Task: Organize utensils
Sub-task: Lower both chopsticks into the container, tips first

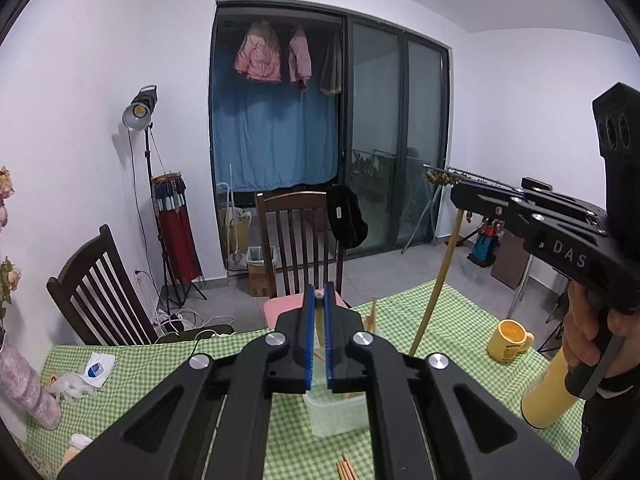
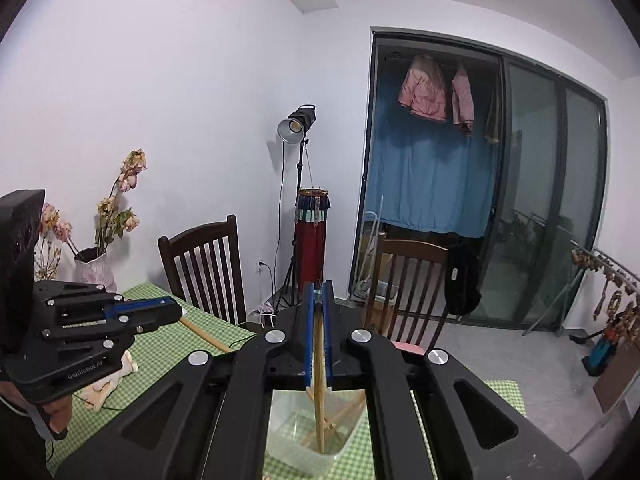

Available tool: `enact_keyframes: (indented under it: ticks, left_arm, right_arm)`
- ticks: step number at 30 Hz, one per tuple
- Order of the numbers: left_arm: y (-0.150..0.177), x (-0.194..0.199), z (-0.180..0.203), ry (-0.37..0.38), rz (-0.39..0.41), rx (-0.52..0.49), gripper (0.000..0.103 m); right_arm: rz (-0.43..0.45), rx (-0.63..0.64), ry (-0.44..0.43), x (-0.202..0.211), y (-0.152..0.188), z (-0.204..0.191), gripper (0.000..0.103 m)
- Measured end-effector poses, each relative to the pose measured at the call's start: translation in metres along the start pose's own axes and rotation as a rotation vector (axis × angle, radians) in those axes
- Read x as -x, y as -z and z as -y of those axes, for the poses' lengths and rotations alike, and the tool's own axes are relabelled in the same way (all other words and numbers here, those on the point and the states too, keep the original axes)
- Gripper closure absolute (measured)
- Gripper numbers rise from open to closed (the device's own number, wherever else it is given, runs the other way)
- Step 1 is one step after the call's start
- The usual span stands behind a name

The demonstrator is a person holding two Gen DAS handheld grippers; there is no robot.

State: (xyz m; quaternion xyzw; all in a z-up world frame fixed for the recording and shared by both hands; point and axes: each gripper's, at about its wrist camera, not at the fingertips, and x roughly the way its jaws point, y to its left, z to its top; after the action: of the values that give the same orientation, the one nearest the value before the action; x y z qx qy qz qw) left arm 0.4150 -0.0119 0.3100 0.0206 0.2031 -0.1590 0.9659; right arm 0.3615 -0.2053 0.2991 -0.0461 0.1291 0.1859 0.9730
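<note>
left gripper (image 1: 319,300) clamps a chopstick (image 1: 321,330), long axis 12 to 6. right gripper (image 2: 319,294) pinches another chopstick (image 2: 319,380), tip at 6 inside the clear box (image 2: 304,456).

table (image 1: 400,312): container (image 1: 336,412) at centre, chopsticks (image 2: 320,420) in it | mug (image 1: 508,340) right of container | chairs (image 1: 300,240) behind table | lamp (image 1: 140,110) behind chairs, left

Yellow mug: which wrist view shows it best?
The left wrist view. The yellow mug stands in full sight on the green checked tablecloth, right of the left gripper, its rim, handle and printed side all visible. The right wrist view does not show the mug at all.
</note>
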Motion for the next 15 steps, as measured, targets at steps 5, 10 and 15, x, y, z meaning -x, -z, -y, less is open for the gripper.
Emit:
enact_keyframes:
  ticks: [5, 10, 15]
  left_arm:
    - [-0.004, -0.036, -0.018, 0.012, -0.033, 0.025, 0.102]
    - [0.004, -0.072, -0.03, 0.036, -0.077, 0.051, 0.102]
    - [0.021, -0.112, -0.037, 0.066, -0.14, 0.053, 0.102]
  right_arm:
    - [-0.04, -0.051, -0.035, -0.041, 0.007, 0.008, 0.099]
    - [-0.114, -0.06, -0.055, -0.082, 0.027, 0.008, 0.099]
    - [-0.181, -0.084, -0.069, -0.111, 0.049, 0.01, 0.099]
